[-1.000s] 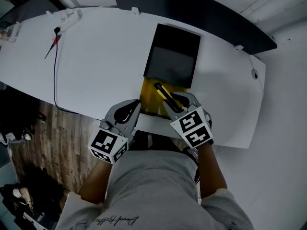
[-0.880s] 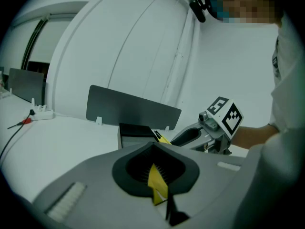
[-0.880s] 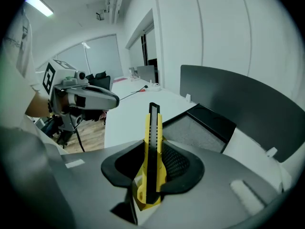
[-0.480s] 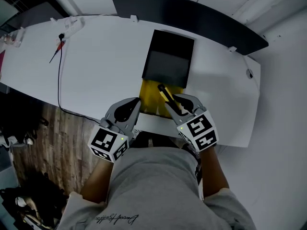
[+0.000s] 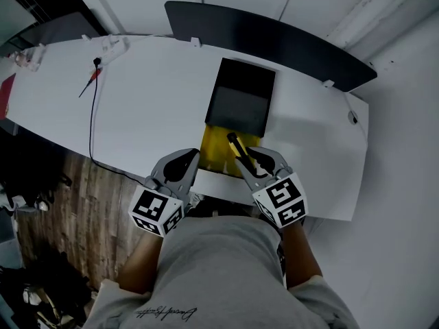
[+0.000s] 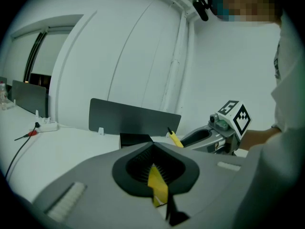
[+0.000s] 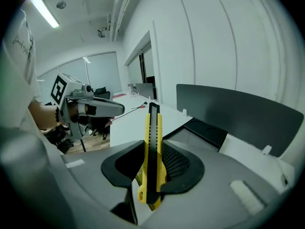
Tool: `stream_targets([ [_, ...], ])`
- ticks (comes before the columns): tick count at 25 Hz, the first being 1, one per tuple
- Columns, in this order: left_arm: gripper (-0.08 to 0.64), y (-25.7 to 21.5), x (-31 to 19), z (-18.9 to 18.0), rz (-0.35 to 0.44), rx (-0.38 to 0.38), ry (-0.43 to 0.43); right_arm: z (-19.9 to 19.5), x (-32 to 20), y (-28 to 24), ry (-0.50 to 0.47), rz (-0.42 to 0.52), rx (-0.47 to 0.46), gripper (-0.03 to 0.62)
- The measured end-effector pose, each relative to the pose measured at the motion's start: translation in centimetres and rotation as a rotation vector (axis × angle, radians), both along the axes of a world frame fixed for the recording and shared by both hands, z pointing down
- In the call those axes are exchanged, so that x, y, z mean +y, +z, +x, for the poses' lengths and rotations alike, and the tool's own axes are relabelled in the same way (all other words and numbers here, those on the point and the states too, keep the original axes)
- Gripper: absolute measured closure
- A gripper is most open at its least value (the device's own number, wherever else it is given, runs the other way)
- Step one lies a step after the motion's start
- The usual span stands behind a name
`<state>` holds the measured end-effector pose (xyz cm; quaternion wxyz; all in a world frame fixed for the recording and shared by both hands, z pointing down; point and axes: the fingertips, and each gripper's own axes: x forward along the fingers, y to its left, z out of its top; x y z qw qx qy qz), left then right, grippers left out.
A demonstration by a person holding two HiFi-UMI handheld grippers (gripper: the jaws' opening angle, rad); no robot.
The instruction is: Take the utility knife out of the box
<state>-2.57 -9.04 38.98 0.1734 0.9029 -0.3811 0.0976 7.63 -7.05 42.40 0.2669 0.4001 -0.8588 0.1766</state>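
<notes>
A yellow and black utility knife (image 5: 236, 147) (image 7: 151, 151) stands up between the pads of my right gripper (image 5: 256, 157) (image 7: 152, 178), which is shut on it. The knife's tip rises over the yellow part of the box (image 5: 214, 151). The box's black part (image 5: 240, 98) (image 7: 206, 129) lies beyond it on the white table (image 5: 151, 101). My left gripper (image 5: 187, 159) (image 6: 155, 170) sits at the yellow part's left edge, shut on a thin yellow flap (image 6: 157, 187). In the left gripper view the knife (image 6: 175, 139) and the right gripper (image 6: 209, 137) show at the right.
A dark partition panel (image 5: 274, 36) stands along the table's far edge. A black cable (image 5: 91, 108) with a red-tipped end and a white power strip (image 5: 110, 46) lie at the far left. Wooden floor (image 5: 75, 204) shows left of the table's near edge.
Both grippers have risen a little. The right one has carried the knife up with it, and the left one keeps its hold on the yellow flap.
</notes>
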Motion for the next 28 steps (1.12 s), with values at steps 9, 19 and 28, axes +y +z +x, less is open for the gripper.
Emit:
stream_targets([
  [9, 0.558, -0.5, 0.36, -0.25, 0.013, -0.021, 0.0, 0.09, 0.14, -0.24, 0.009, 0.005, -0.013, 0.46],
  [19, 0.558, -0.58, 0.43, 0.29, 0.012, -0.012, 0.004, -0.08, 0.42, -0.05, 0.004, -0.001, -0.018, 0.46],
  [28, 0.558, -0.54, 0.64, 0.43, 0.008, -0.015, 0.021, -0.31, 0.49, 0.23, 0.002, -0.008, -0.011, 0.46],
])
